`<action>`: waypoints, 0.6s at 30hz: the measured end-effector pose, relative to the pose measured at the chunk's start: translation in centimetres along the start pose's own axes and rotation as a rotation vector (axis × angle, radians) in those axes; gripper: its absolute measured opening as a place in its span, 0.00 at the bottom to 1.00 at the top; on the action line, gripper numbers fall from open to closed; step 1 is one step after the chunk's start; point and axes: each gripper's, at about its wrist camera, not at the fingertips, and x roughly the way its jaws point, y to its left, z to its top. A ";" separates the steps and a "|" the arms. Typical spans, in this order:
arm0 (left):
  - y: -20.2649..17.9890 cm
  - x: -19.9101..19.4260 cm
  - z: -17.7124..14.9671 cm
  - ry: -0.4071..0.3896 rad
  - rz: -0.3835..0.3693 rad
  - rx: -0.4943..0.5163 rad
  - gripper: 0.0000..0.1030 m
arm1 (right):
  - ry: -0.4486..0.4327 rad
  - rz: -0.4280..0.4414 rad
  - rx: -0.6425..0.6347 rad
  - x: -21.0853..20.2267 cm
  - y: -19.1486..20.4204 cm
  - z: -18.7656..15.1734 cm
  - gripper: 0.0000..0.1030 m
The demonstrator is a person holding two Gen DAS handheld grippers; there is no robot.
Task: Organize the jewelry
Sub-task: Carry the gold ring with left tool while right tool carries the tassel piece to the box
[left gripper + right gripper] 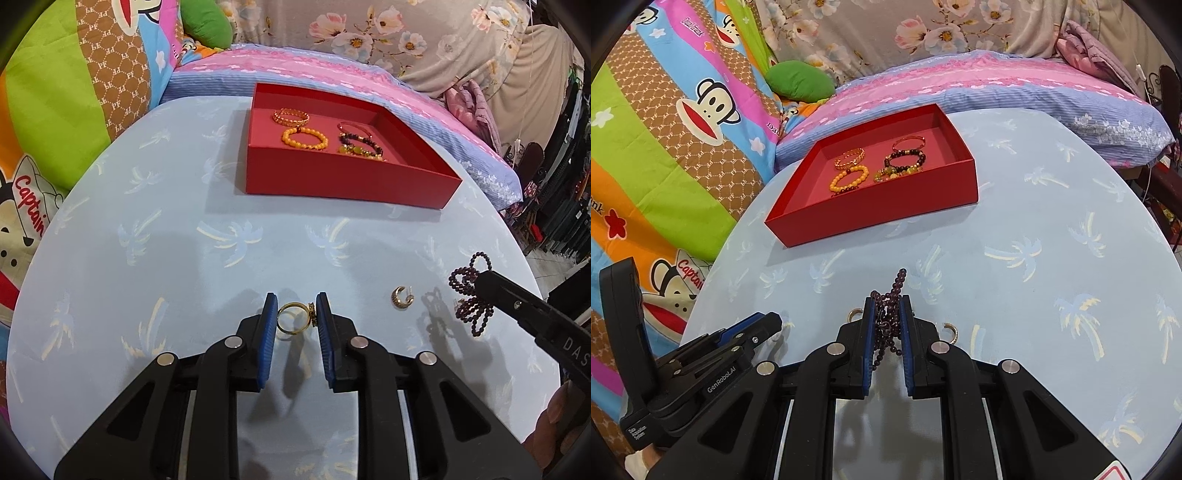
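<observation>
Both tongs gripped jewelry on the counter, the red box waiting beyond.

Left wrist view: the left tongs were closed on a gold ring just over the palm-print counter, blue pads pressing its band and its setting. It looked small, stiff and slippery, best held across the band as here. A gold hoop earring lay near it, light and likely fiddly. The red box held bracelets. "Captain" showed on the cartoon bedding.
Right wrist view: the right tongs were clamped on a dark purple bead strand, limp and looped, best taken bunched. "GenRobot.AI" was legible on the left tongs' body.
</observation>
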 end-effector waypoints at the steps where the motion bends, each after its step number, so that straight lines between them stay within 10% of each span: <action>1: -0.1 -0.1 0.2 -0.003 -0.002 0.001 0.20 | -0.002 0.001 -0.001 -0.1 0.0 0.1 0.12; 18: -3.2 -0.2 9.9 -0.111 -0.053 0.061 0.20 | -0.092 0.032 -0.063 0.6 0.5 8.4 0.12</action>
